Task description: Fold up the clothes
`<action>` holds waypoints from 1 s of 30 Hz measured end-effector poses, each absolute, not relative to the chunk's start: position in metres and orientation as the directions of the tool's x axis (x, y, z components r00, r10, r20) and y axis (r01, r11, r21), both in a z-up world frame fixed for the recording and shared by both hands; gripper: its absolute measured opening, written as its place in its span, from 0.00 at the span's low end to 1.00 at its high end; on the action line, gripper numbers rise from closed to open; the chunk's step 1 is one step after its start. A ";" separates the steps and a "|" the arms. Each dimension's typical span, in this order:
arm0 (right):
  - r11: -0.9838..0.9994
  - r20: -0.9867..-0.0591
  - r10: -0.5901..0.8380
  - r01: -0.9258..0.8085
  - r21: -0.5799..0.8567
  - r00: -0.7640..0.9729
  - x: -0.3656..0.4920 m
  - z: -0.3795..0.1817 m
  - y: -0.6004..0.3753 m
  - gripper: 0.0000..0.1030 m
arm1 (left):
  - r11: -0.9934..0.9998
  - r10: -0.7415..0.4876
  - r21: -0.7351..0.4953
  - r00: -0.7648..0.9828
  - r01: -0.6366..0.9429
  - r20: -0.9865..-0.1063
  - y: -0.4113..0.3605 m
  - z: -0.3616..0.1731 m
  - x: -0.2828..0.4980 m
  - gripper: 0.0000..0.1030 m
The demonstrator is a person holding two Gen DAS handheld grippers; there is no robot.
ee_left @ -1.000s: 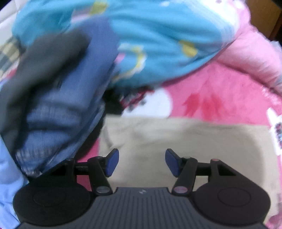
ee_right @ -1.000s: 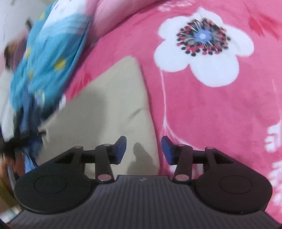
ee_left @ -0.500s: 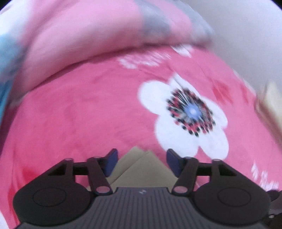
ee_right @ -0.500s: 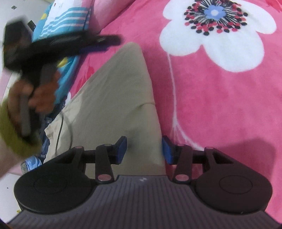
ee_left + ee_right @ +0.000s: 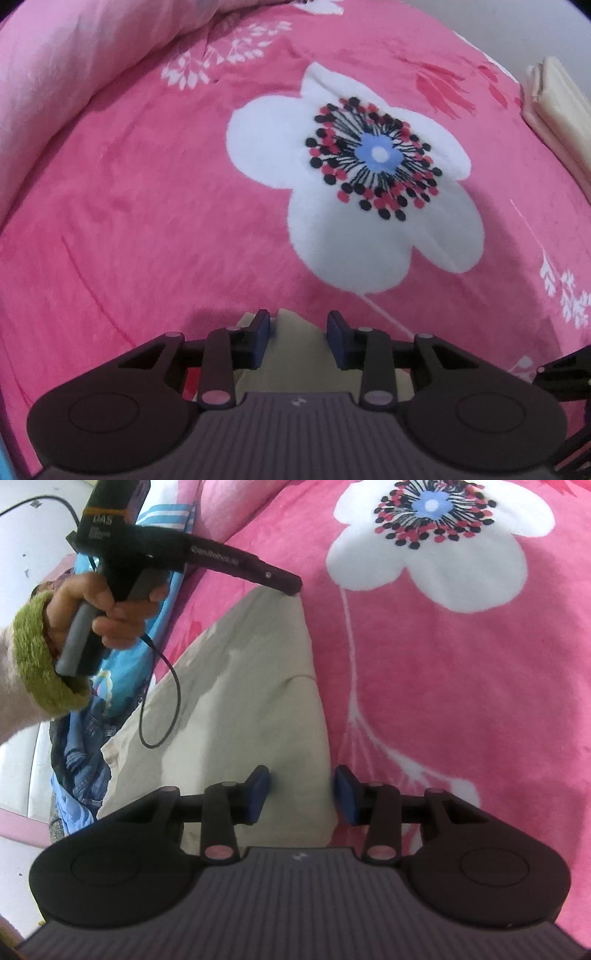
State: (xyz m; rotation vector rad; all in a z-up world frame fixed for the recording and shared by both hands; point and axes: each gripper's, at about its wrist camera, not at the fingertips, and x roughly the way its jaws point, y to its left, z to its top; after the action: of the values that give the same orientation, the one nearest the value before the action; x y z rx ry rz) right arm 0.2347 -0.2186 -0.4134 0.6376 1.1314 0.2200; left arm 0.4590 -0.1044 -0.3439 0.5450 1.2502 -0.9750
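The flat beige cloth garment [image 5: 255, 701] lay along the left of the pink flowered bed blanket [image 5: 461, 701]. We had swung our left tongs [image 5: 298, 336] from the clothes pile to its far corner; right tongs [image 5: 302, 794] straddled its near edge, both wide, ready to pinch.

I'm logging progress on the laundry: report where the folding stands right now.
Done: the beige garment lies spread on the pink blanket, and a folded cream stack sits at the far edge. In hand: the left gripper and the right gripper both bracket the beige garment's edge, open, gripping nothing yet. Left: the fold itself, plus the heaped denim and blue clothes.
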 end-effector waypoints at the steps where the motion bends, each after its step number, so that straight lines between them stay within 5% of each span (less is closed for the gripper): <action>1: 0.803 -0.771 0.474 0.150 0.576 0.426 0.235 -0.414 -0.219 0.34 | 0.504 -0.297 -0.156 0.001 0.850 -0.955 -0.106 -0.344 0.460 0.34; 5: 0.816 -0.774 0.470 0.125 0.564 0.425 0.236 -0.413 -0.214 0.23 | 0.490 -0.254 -0.135 -0.007 0.861 -0.967 -0.113 -0.348 0.459 0.29; 8: 0.825 -0.777 0.463 0.112 0.553 0.427 0.236 -0.408 -0.210 0.13 | 0.519 -0.256 -0.121 0.019 0.846 -0.966 -0.114 -0.347 0.460 0.05; 23: 0.629 -0.734 0.470 0.398 0.668 0.489 0.194 -0.412 -0.235 0.06 | 0.734 -0.453 -0.352 0.033 0.580 -0.891 -0.058 -0.341 0.488 0.03; 30: 0.593 -0.743 0.490 0.450 0.668 0.456 0.184 -0.407 -0.244 0.05 | 0.741 -0.459 -0.340 0.066 0.579 -0.886 -0.063 -0.346 0.479 0.04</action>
State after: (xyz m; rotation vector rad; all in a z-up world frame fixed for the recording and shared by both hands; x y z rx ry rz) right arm 0.1835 -0.2435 -0.4073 0.9951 1.1501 0.0303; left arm 0.4792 -0.0628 -0.3464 0.1136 1.2849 -0.7848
